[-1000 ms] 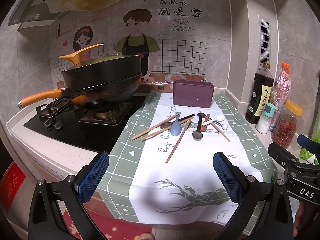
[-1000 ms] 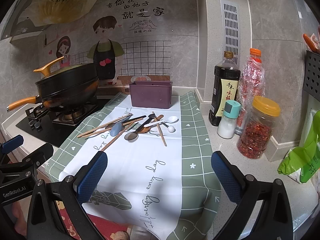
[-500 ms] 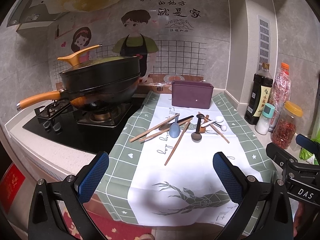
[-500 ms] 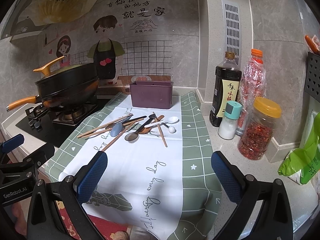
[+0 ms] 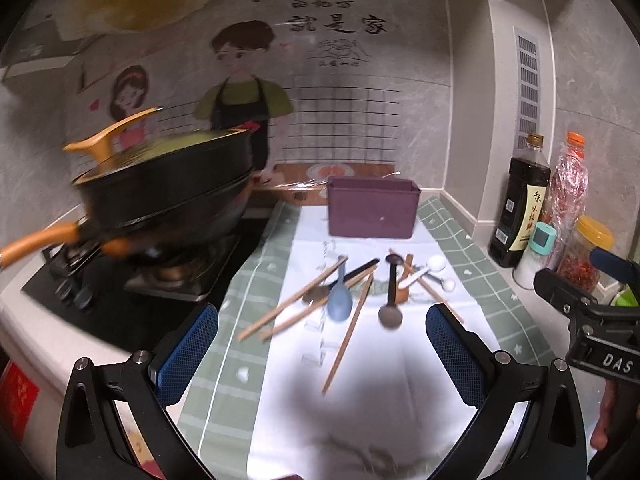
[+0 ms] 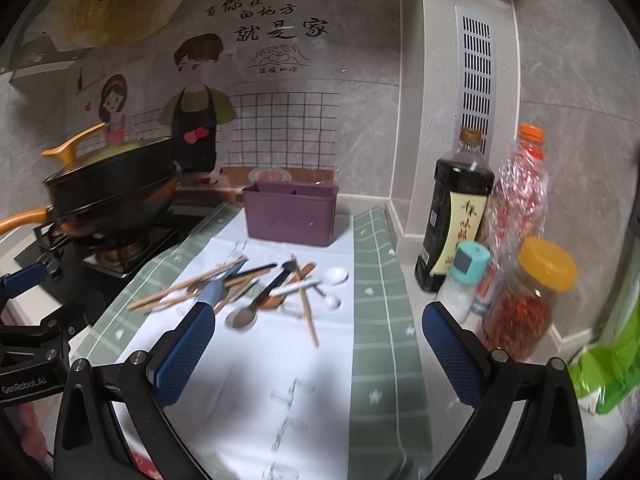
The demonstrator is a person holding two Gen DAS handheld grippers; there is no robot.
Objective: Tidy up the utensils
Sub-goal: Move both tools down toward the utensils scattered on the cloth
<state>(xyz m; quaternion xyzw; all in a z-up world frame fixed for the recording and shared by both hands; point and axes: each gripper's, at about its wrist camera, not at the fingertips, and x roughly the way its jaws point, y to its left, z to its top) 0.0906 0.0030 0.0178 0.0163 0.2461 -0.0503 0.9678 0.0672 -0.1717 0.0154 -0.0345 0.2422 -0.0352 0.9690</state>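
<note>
- Your utensils lie in a loose crossed pile on the white middle of the cloth (image 5: 400, 364) that covers the surface: wooden chopsticks (image 5: 349, 334), a blue spoon (image 5: 339, 303), a dark spoon (image 5: 391, 312) and white measuring spoons (image 6: 328, 282).
- The purple utensil holder (image 5: 372, 212) stands upright just behind the pile, near the wall; the right view shows a divider inside it.
- Start with a piece on the pile's edge, such as the lone chopstick nearest you, so the rest stay undisturbed.
- Come in low and close across the shaft, not along it.
- Your left hand-held gripper (image 5: 320, 356) is spread wide and empty, short of the pile and touching nothing.
- Your right hand-held gripper (image 6: 316, 354) is likewise released, empty, above the cloth.
</note>
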